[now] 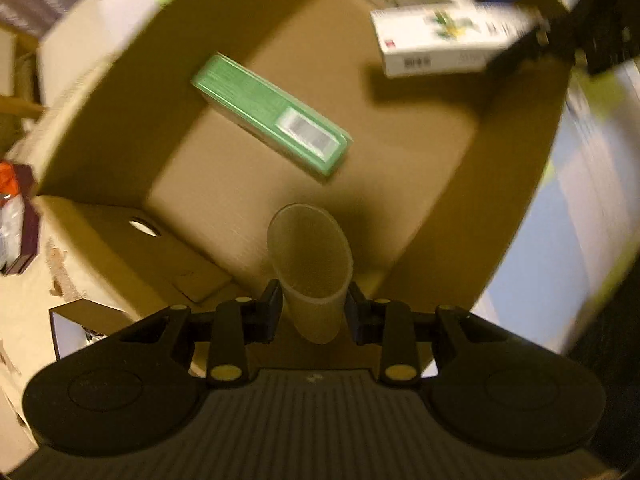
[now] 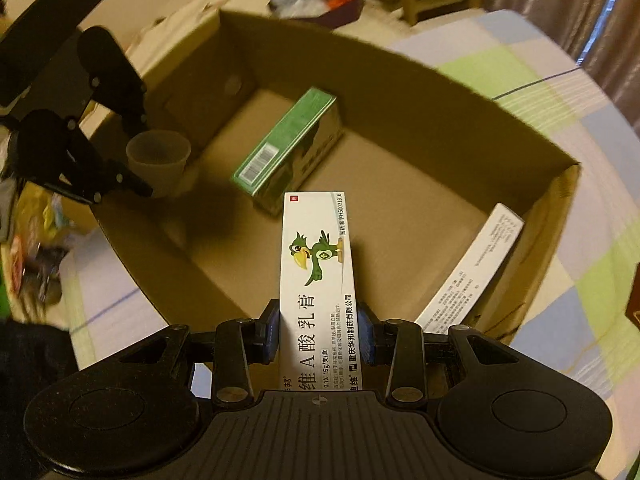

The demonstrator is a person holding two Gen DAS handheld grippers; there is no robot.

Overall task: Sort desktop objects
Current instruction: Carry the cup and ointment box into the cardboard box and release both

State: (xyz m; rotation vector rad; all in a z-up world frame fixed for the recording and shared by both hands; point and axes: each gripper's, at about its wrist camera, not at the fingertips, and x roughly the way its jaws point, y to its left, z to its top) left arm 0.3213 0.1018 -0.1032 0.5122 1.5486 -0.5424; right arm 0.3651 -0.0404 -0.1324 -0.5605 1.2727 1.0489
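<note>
A: Cardboard box [image 2: 400, 92], plain brown corrugated, rectangular, open top, matte walls, one round hole punched in the wall at about 10 o'clock of the right wrist view. It stands on a cloth checked in pale blue, lime and white [image 2: 540, 92].

B: Contents?

A: Green carton [image 2: 288, 148], long and glossy, white barcode label on its near end, lying flat on the floor near the centre. White carton with fine print [image 2: 472, 272] leaning against the wall at 3 o'clock.

B: Left gripper?

A: Left gripper [image 1: 314, 312] points down into the box. Its black pads pinch a translucent plastic cup [image 1: 310, 264], thin-walled, tapered, round rim, mouth facing away from the camera. In the right wrist view that cup [image 2: 158, 160] sits at 9 o'clock, inside the wall.

B: Right gripper?

A: Right gripper [image 2: 319, 330], blue-faced pads clamped on both long sides of a slim white carton with a green bird print [image 2: 318, 264], smooth card, sharp edges. It hangs over the box interior, its far end near the green carton. In the left view it [image 1: 444, 40] shows at 1 o'clock, blurred.
</note>
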